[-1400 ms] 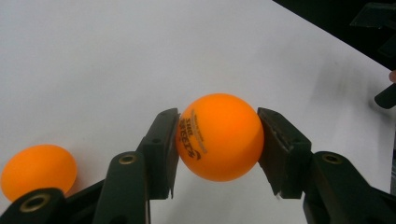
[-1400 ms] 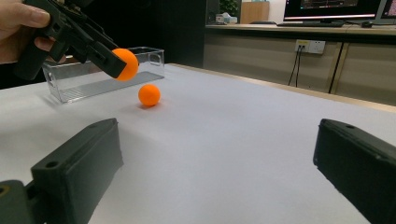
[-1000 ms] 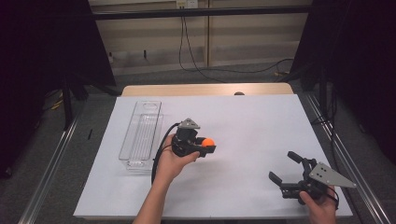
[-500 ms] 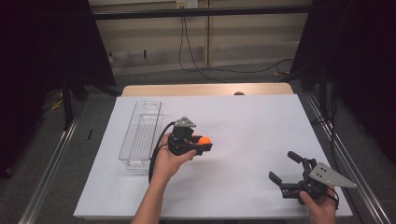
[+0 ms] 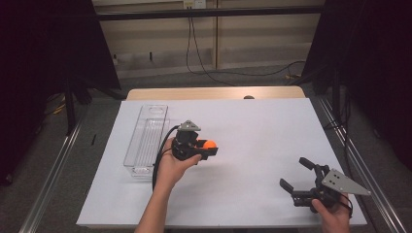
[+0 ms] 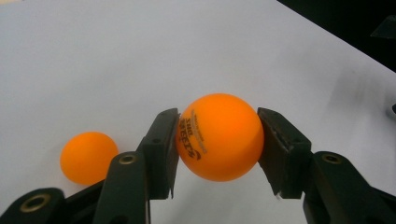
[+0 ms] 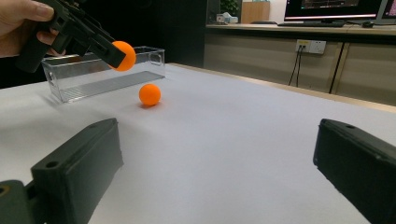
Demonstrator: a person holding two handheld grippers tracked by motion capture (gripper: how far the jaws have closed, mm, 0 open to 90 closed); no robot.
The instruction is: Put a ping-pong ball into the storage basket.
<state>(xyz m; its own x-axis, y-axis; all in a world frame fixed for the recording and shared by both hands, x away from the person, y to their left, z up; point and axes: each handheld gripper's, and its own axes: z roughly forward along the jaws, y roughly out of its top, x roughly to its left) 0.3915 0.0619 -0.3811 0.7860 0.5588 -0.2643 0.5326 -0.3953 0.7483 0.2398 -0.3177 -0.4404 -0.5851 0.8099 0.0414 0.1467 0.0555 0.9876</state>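
A white sheet (image 5: 252, 145) covers the table, with a strip of bare wood showing along its far edge. Beyond that edge runs a pale wall with cables hanging down it, and dark curtains close off both sides. The right gripper view also takes in a long wooden counter with a wall socket and lit monitors on top.

There are two orange balls. One orange ball (image 6: 219, 136) is clamped between the pads of the left gripper (image 5: 206, 148), lifted clear of the sheet just beside the clear plastic tray (image 5: 145, 141). Dark print curves across it, but I cannot read the words. The second ball (image 7: 150, 94) lies on the sheet, near the tray and under the lifted one.

The tray is the only container here, long and narrow, lying lengthwise on the sheet's left part.

The right gripper (image 5: 303, 182) rests well away from the tray, at the near right corner of the sheet, its jaws spread wide with nothing between them.
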